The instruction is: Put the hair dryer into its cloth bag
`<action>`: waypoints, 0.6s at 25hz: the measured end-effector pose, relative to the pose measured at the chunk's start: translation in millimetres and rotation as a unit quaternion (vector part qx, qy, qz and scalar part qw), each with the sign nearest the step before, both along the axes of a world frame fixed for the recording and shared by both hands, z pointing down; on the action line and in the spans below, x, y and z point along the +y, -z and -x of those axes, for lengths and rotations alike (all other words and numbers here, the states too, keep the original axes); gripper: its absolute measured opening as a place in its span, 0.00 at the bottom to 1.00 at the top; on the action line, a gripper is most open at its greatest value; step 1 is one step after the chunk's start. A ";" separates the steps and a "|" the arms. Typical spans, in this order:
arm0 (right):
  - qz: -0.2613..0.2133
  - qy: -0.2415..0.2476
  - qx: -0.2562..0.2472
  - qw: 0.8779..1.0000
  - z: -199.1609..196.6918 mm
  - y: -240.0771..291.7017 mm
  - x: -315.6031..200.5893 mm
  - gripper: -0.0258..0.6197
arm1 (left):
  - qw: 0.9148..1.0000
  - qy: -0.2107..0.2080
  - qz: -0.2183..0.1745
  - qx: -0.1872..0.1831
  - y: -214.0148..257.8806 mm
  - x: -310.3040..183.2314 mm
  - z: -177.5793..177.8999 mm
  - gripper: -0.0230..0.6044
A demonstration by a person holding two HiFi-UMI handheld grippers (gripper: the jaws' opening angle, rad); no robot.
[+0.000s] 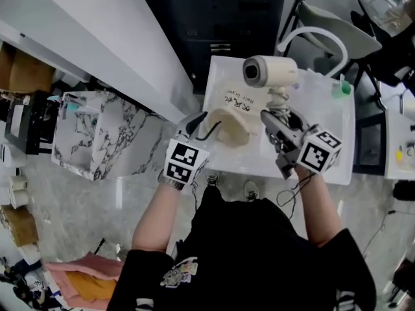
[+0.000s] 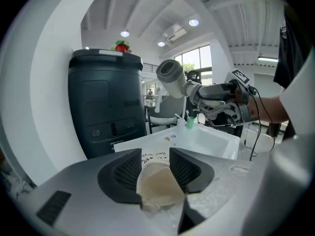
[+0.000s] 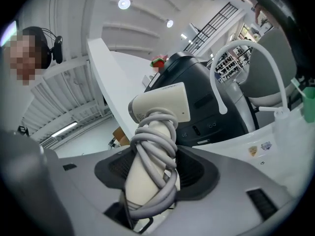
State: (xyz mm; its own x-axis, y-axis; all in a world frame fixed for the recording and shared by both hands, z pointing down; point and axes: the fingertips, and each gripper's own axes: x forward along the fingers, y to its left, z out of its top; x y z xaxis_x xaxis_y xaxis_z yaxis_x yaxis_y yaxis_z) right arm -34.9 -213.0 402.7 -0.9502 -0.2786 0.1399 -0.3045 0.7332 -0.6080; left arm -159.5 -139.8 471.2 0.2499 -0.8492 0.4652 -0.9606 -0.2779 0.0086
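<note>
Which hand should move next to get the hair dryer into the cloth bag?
Right. The right gripper clamps the hair dryer by its cord-wrapped handle; the left gripper only pinches the cloth bag.

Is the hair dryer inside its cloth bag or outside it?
Outside. The cream hair dryer is clamped in the right gripper, while the beige cloth bag lies separately, pinched by the left gripper.

In the right gripper view the coiled cord [image 3: 156,146] covers most of the hair dryer [image 3: 160,104] handle, whose lower end is lost between the jaws of the right gripper [image 3: 153,173]. In the left gripper view the body of the left gripper [image 2: 155,166] hides all but a fold of the cloth bag [image 2: 158,186], and the print on it is too small to read.
</note>
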 end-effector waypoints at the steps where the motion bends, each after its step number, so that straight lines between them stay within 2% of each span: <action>1: 0.003 -0.008 0.002 1.000 1.2 -3.1 -0.5 0.41 | 1.000 -0.012 0.005 -0.006 -6.0 -3.9 1.8 0.30; 7: 0.016 -0.048 0.017 0.999 18.1 -18.2 0.4 0.41 | 0.994 -0.088 0.037 -0.045 -47.8 -25.8 15.8 0.30; 15: 0.036 -0.096 0.045 0.994 17.1 -34.7 7.5 0.41 | 0.982 -0.168 0.074 -0.039 -88.5 -52.9 9.3 0.30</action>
State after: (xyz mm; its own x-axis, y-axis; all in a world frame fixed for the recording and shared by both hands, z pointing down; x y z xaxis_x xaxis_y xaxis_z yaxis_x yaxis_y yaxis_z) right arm -52.0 -205.4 437.4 -0.8635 -0.4389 0.2484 -0.4898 0.6125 -0.6204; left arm -168.8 -192.7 559.7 0.4642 -0.6464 0.6056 -0.8137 -0.5812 0.0033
